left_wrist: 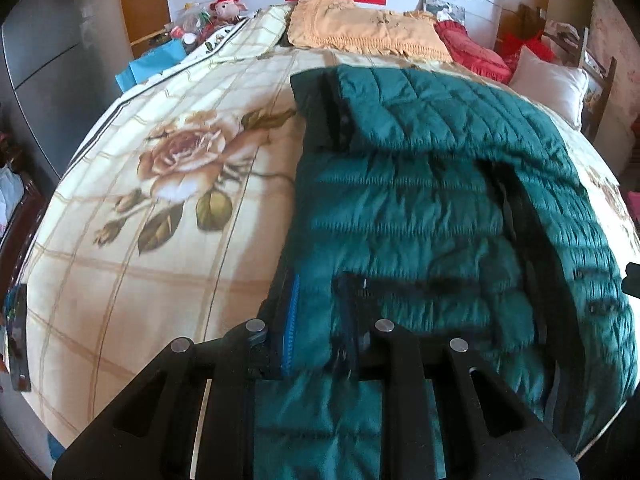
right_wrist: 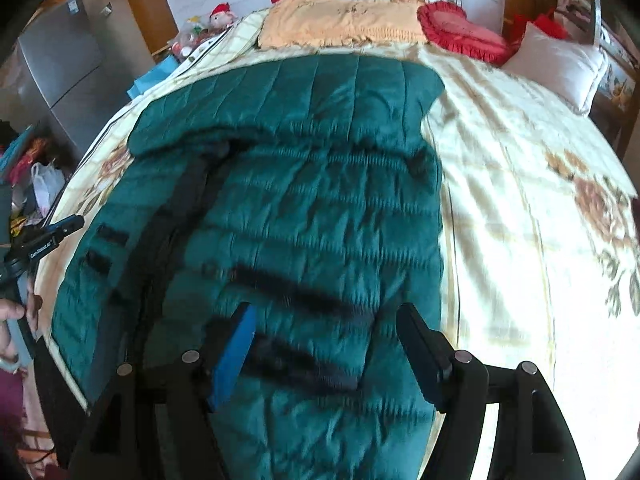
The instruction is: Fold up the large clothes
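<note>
Left claw (left_wrist: 316, 344): pinched narrow on the near edge of the green padded jacket (left_wrist: 420, 200), a fold of cloth caught between the blue pad and the dark finger. Right claw (right_wrist: 324, 340): wide, hovering low over the near part of the jacket (right_wrist: 300, 200), cloth under and between the fingers, neither pad seeming to press on it. Both views smeared, so fine contact hard to read.

Risks from here, as a judgement:
- Slick, puffy cloth in a narrow pinch; likely to slide out under a hard pull.
- Only one side gripped. Could drag the jacket askew across the bedspread (left_wrist: 160, 240) and skew the fold line.
- Sleeve already laid over the body on the far side; apt to flop open with a jerk or a high lift.
- Near edge hanging over the bed's edge below the claws; could slip to the floor if let go.
- Wide claw closing on a thick bunch, not a single edge: a lumpy fold.

Jacket spread lengthwise down the bed, running away from both claws toward the yellow blanket (left_wrist: 360, 28) by the wall. Left claw at the near left edge, beside the dark zip strip; right claw over the near middle, right edge of the jacket just beside its right finger.
</note>
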Tool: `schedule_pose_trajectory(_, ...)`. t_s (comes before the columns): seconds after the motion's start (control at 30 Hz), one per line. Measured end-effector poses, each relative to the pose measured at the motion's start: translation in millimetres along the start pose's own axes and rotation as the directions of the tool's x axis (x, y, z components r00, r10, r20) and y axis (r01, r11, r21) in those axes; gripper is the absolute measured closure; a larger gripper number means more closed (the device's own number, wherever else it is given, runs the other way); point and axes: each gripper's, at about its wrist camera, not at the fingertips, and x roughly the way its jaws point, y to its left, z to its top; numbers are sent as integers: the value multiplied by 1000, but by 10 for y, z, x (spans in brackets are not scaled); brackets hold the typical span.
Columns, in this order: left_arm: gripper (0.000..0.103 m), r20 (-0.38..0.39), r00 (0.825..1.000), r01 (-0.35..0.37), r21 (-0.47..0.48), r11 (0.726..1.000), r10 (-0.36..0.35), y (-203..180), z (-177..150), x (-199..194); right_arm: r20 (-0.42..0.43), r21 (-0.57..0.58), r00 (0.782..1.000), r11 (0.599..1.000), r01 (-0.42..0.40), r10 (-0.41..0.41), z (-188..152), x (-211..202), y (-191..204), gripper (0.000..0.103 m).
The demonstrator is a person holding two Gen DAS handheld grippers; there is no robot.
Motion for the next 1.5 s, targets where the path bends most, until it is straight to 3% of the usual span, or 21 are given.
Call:
schedule_pose_trajectory(0.3, 84, -30, 1000, 0, 7, 1000, 0, 65, -280, -73, -36, 66, 999, 997, -38, 41, -398, -158, -216, 32)
schedule_pose_trajectory(0.63, 84, -67, 998, 10, -35, 999, -12, 187, -439, -71, -80, 125, 996, 992, -36, 46, -615, -196, -448, 30)
schedule_pose_trajectory(0.93, 84, -97, 993, 65, -79, 995, -72, 381, -544, -168, -127, 155, 984, 982, -105, 125, -768, -84, -441, 29)
schedule_pose_trajectory(1.1, 84, -132, 983, 112, -123, 986, -128, 554, -653, -190, -143, 163, 971, 972, -170, 194, -796, -17, -358, 23)
schedule_pose_trajectory(1.17, 80, -145, 980, 115, -128, 985, -133, 574, -690, -191, -142, 146, 972, 975, -165, 186, -804, 11, -308, 20)
schedule_pose_trajectory(1.23, 57, -149, 980, 115, -140, 984, -135, 585, -713, -195, -146, 136, 972, 977, -167, 187, -798, 25, -267, 19)
schedule_pose_trajectory(1.5, 54, -159, 971, 152, -172, 973, -180, 590, -789, -179, -159, 133, 968, 976, -173, 193, -777, 51, -249, 19)
